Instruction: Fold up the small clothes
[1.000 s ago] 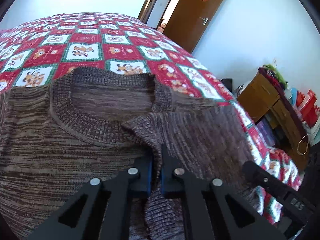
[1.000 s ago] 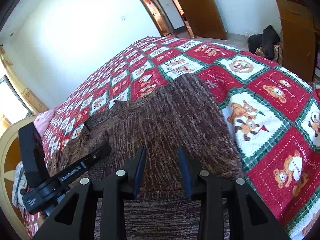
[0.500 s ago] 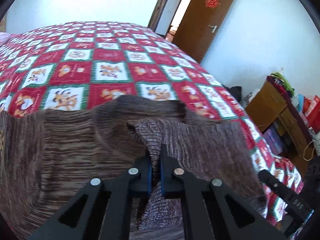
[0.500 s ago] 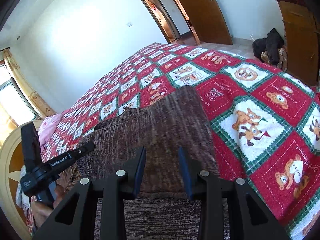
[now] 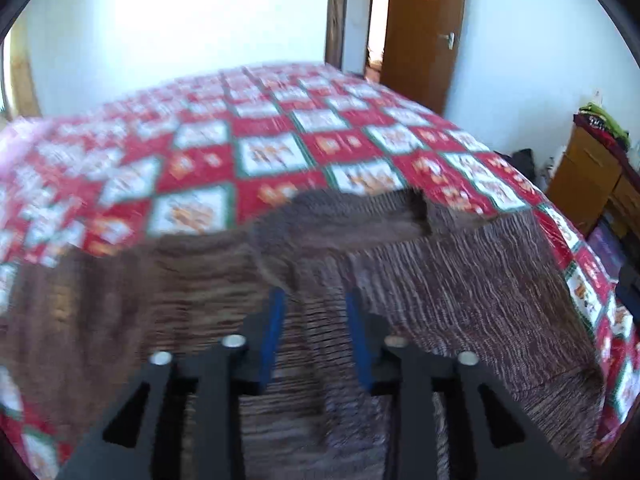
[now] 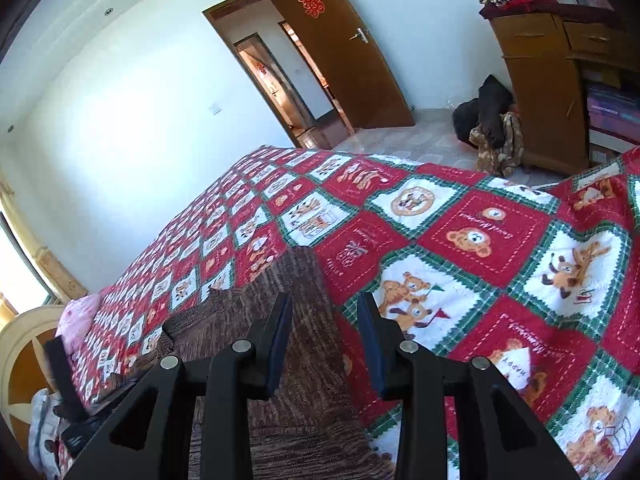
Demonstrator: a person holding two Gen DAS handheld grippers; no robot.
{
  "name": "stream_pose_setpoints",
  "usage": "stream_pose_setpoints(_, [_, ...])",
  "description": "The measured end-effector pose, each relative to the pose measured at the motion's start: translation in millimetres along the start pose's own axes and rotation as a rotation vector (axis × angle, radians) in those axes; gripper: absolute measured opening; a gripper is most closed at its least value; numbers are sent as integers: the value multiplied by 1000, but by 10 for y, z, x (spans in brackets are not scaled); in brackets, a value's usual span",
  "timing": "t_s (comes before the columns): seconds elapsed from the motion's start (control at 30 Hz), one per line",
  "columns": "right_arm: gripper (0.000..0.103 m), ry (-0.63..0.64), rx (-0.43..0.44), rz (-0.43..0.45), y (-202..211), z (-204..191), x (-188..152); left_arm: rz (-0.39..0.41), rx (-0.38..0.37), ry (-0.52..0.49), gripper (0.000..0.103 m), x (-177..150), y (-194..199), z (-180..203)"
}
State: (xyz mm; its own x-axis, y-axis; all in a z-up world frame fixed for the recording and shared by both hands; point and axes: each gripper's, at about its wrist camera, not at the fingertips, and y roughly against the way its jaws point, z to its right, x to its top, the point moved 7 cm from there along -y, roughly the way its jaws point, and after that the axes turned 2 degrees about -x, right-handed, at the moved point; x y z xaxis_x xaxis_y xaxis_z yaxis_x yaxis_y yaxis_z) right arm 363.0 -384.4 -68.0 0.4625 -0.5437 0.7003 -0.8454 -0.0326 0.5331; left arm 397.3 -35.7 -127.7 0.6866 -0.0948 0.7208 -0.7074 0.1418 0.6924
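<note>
Left gripper [image 5: 314,318] opening over brown knit sweater [image 5: 460,300] (nothing pinched), spread at bed's near edge on red patchwork quilt [image 5: 272,152]. Right gripper [image 6: 324,320] part open, empty, above sweater's right edge.

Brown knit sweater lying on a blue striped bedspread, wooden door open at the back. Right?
Not quite. The bedspread is a red, white and green patchwork with bear pictures, not blue striped; the right wrist view shows it sharply. The rest holds: the brown knit sweater lies on it, and the wooden door at the back stands open.
</note>
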Motion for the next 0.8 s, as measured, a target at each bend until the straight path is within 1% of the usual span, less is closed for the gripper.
stream_pose_setpoints(0.03, [35, 21, 15, -15, -22, -60, -28, 20, 16, -13, 56, -7, 81, 13])
stream_pose_setpoints(0.07, [35, 42, 30, -30, -48, -121, -54, 32, 21, -30, 61, -44, 159, 52])
stream_pose_setpoints(0.13, [35, 112, 71, -83, -129, -303, -170, 16, 22, -59, 61, -126, 172, 122])
stream_pose_setpoints(0.2, [35, 168, 86, -140, -219, -438, -307, -24, 53, -78, 61, -252, 99, 156])
stream_pose_setpoints(0.23, [35, 193, 104, -190, -291, -504, -408, -46, 73, -74, 61, -316, 42, 148])
stream_pose_setpoints(0.27, [35, 213, 101, -229, -350, -526, -488, -81, 84, -68, 63, -384, -34, 136])
stream_pose_setpoints(0.3, [35, 235, 73, -263, -419, -535, -568, -108, 90, -48, 65, -455, -104, 105])
stream_pose_setpoints(0.33, [36, 254, 36, -303, -502, -514, -656, -95, 94, -33, 71, -464, -92, 80])
stream_pose_setpoints(0.37, [36, 268, 24, -331, -555, -500, -714, -87, 105, -18, 80, -443, -73, 33])
stream_pose_setpoints(0.43, [36, 298, 12, -321, -558, -516, -717, -96, 100, -1, 84, -429, -52, -27])
stream_pose_setpoints(0.5, [36, 309, 6, -321, -558, -518, -727, -90, 65, 54, 84, -424, 13, -160])
stream_pose_setpoints(0.57, [36, 302, 10, -316, -546, -520, -722, -54, 69, 127, 84, -430, 141, -400])
stream_pose_setpoints(0.63, [36, 282, 21, -320, -548, -481, -716, -18, 101, 201, 84, -454, 292, -751])
stream_pose_setpoints(0.73, [36, 264, 31, -323, -548, -476, -687, 55, 200, 352, 84, -522, 597, -1434])
stream_pose_setpoints(0.8, [36, 271, 27, -322, -536, -485, -689, 116, 262, 500, 85, -597, 811, -1964])
